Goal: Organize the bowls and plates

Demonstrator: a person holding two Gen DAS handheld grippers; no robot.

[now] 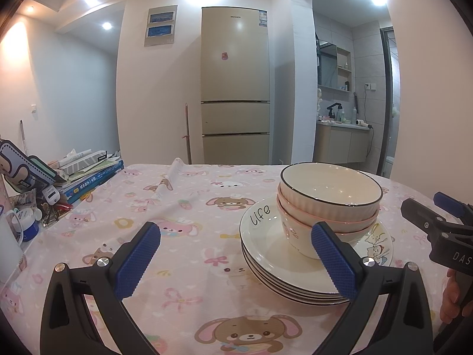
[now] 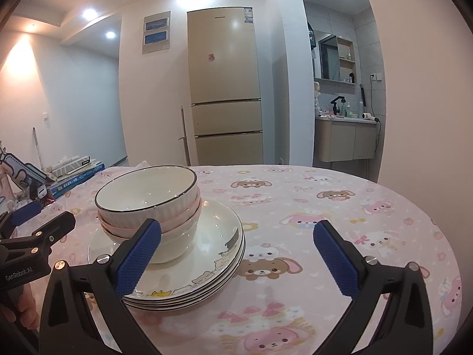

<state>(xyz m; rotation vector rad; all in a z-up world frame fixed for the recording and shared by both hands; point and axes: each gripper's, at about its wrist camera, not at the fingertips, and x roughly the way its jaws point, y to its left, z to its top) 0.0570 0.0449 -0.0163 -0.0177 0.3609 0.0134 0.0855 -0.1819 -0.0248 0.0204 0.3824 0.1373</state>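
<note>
Three bowls [image 1: 328, 204] stacked on a pile of plates [image 1: 283, 269] near the middle of the table [image 1: 183, 207], with left gripper [image 1: 236, 263] and right gripper [image 2: 236, 260] wide open on either side, holding nothing.

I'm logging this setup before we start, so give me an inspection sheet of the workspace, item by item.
Surface: table under a pink cartoon-animal tablecloth, creased at the far edge.
Job's things: nested bowls standing on stacked plates.
Clutter: books and boxes piled at the table's left edge.
Grippers: left gripper open, right gripper open, both empty, flanking the stack.
Cables: hair dryer cord by the sink.
Surroundings: fridge, washbasin alcove.
</note>
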